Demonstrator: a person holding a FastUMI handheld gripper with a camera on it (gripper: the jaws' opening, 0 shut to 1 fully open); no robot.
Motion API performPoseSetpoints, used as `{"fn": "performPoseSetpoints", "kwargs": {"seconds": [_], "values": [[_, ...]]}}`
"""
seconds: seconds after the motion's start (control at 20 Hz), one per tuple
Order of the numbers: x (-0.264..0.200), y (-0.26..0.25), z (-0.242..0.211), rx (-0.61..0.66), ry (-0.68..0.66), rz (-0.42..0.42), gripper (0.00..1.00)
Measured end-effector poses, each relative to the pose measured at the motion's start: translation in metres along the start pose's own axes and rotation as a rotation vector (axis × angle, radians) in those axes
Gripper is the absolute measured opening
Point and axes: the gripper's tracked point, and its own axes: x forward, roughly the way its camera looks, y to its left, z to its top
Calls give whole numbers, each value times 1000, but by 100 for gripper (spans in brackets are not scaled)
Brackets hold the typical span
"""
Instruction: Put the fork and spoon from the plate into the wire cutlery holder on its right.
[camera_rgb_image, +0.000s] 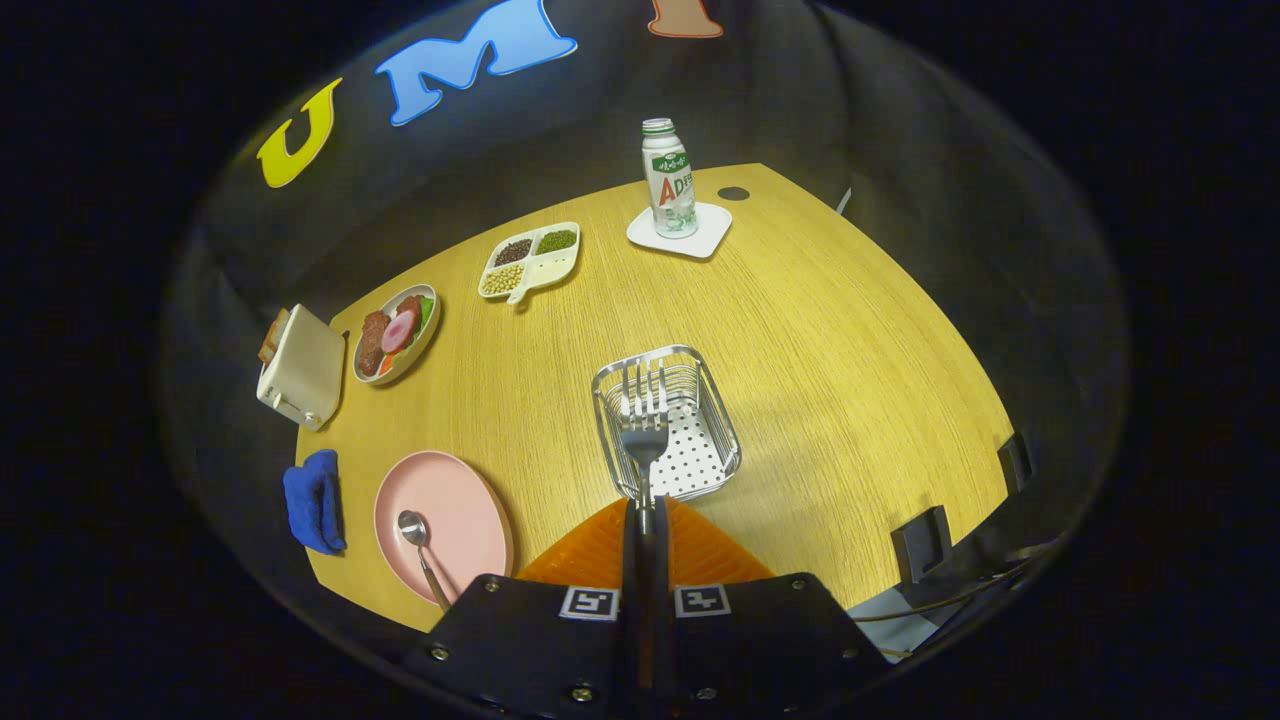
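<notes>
The gripper (645, 520) pinches the fork (644, 425) by its handle, tines toward 12 o'clock above the wire cutlery holder (668, 422), probably for dropping it in, while the spoon (420, 545) waits on the plate (460, 515) at 9 o'clock.

Wooden table (820, 330), wire cutlery holder (722, 440), pink plate (460, 515), blue cloth (312, 500), toaster (302, 367), coaster (705, 238), two food dishes (530, 262)

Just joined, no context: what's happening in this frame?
A hand-held gripper has its tongs shut on the fork by the handle, tines pointing ahead over the wire holder. The fork is not yet released into it. The spoon lies on the pink plate, left of the holder, untouched. So the task is partway through: fork in transit, spoon to follow.
</notes>
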Motion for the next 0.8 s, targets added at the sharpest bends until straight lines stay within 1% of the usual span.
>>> {"fn": "performPoseSetpoints", "kwargs": {"seconds": [0.35, 0.45, 0.5, 0.6, 0.7, 0.8], "values": [[6, -10, 5, 47, 58, -26, 7], [5, -10, 10, 57, 50, -19, 8], [2, -11, 15, 62, 35, -19, 11], [-2, -14, 24, 68, -3, -25, 12], [-6, -12, 32, 79, -38, -13, 23], [-11, -12, 39, 78, -92, -9, 62]]}}
